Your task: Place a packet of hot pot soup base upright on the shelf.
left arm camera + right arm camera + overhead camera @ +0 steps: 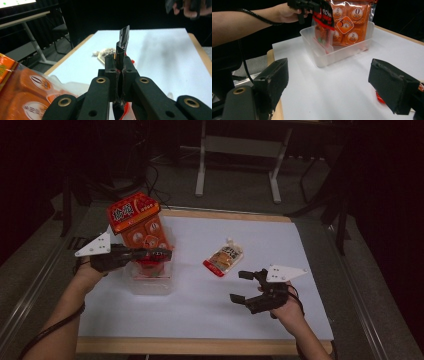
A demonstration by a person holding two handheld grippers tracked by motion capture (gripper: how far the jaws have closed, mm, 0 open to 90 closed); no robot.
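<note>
Counting what we have on the counter (200,320): one clear plastic bin (150,282), one big orange multipack bag (142,227) standing upright in the bin's far part, one small red-and-dark packet (324,17) pinched in our left hand-held gripper (162,254), one spouted pouch (224,258) lying flat on the white sheet, and two hand-held grippers.

Left hand-held gripper: jaws together, clamped on the small packet's top edge. In the left gripper view the dark foil edge (122,47) sticks up between the pads. The packet hangs from the jaws, over the bin's near part, just in front of the orange bag, its lower end inside the bin walls. We can't tell whether it touches the bin floor.

Right hand-held gripper (242,286): jaws wide apart, nothing between them, touching nothing. It sits over bare sheet, near the pouch on its near side, well apart from the bin. The right gripper view shows a red corner (380,98) of the pouch beside one jaw.
</note>
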